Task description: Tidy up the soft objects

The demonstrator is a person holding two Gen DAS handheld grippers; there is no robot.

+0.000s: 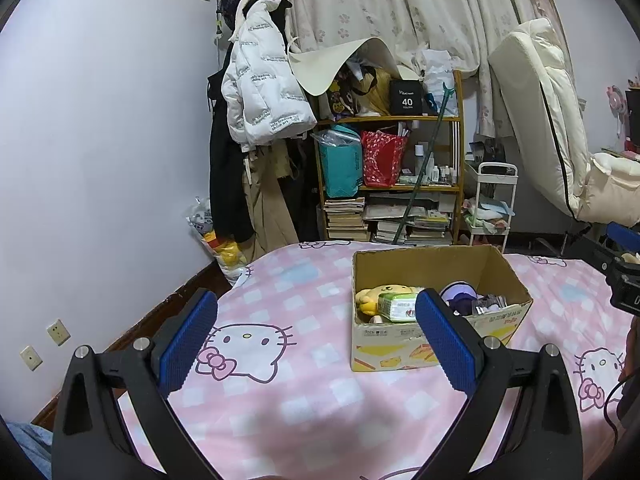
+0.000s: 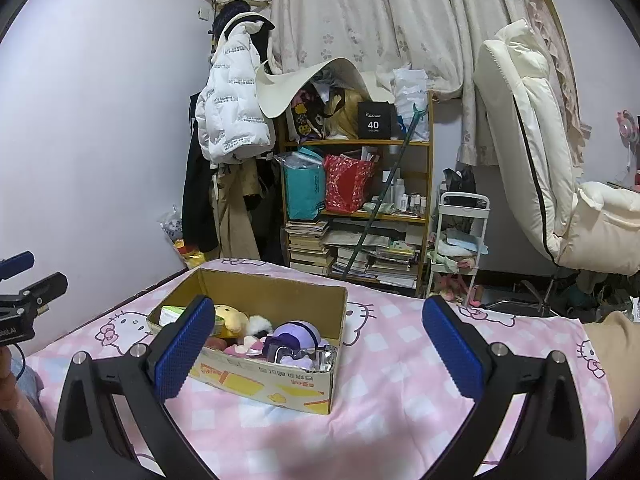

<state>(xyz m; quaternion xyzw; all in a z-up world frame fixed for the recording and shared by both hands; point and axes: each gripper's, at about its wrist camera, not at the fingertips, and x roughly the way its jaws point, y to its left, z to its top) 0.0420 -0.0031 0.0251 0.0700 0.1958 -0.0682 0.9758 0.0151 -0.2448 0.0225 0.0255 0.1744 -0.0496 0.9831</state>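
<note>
One box (image 2: pixel 256 380) on the bed (image 2: pixel 400 420), holding one yellow plush (image 1: pixel 380 294), one purple plush (image 2: pixel 298 334), one tissue pack (image 1: pixel 398 307). Left gripper (image 1: pixel 316 340) and right gripper (image 2: pixel 320 344): both spread wide, empty, above the bed.

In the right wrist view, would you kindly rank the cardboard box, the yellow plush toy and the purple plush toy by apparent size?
Largest to smallest:
1. cardboard box
2. purple plush toy
3. yellow plush toy
The two toys look close in size, and both are partly hidden, so their order is unsure.
</note>
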